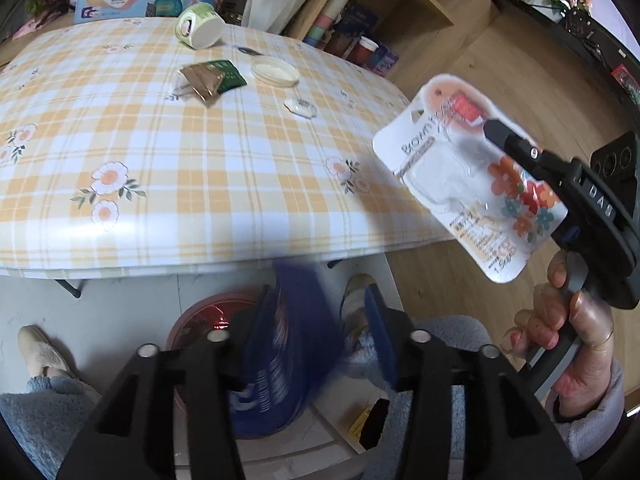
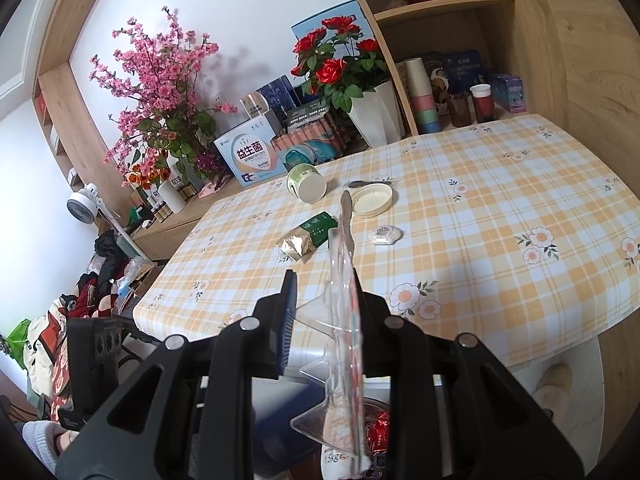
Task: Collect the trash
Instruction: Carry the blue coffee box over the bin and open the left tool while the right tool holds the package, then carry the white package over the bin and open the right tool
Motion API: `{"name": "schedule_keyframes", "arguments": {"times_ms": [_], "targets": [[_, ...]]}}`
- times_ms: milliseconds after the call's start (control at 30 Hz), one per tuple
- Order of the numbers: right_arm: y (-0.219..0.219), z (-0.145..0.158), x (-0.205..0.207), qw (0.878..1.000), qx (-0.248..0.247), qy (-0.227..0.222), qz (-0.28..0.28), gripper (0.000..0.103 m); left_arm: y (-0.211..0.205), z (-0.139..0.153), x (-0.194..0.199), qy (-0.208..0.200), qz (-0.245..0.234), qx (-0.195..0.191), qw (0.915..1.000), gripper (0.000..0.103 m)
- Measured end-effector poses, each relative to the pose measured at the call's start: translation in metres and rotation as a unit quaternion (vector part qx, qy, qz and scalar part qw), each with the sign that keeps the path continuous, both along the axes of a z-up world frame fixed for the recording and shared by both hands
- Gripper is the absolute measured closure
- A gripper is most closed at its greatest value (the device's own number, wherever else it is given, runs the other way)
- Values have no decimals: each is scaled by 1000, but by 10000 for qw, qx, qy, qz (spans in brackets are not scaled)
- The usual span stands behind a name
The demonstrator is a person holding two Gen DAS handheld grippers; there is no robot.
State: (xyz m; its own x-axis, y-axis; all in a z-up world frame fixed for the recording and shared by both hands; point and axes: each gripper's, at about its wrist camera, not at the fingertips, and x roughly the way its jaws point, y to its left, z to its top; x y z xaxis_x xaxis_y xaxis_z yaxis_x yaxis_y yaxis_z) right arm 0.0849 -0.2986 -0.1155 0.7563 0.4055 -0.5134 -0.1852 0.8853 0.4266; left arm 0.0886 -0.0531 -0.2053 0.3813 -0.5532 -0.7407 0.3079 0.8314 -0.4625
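The blue wrapper (image 1: 288, 344) is seen between the spread left claw (image 1: 316, 328), directly above the red bin (image 1: 208, 320); a blister pack (image 1: 468, 176) is pinched by the right claw (image 1: 492, 128).

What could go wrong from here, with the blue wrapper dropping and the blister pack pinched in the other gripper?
The blurred blue wrapper between the opened left gripper could miss the red bin below. The right gripper pinches the blister pack by one edge, so it may slip.
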Motion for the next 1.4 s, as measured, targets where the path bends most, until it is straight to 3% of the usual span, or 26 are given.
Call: {"name": "schedule_keyframes", "arguments": {"times_ms": [233,433,767,1400], "targets": [[9,-1,1,9999,-56,42,118,76,22,20,2,-423,438,272,9978,29],[20,-3,-2,9995,-141,85,269,76,43,47,-7,-1003,825,608,9897,10],[41,-12,-7,9976,-281,280,576,76,69,73,-10,-1528,1314,1099,9733,6],[68,-29,-31,9918,-444,730,953,76,92,85,-25,-1701,1727,1240,9622,6]]}}
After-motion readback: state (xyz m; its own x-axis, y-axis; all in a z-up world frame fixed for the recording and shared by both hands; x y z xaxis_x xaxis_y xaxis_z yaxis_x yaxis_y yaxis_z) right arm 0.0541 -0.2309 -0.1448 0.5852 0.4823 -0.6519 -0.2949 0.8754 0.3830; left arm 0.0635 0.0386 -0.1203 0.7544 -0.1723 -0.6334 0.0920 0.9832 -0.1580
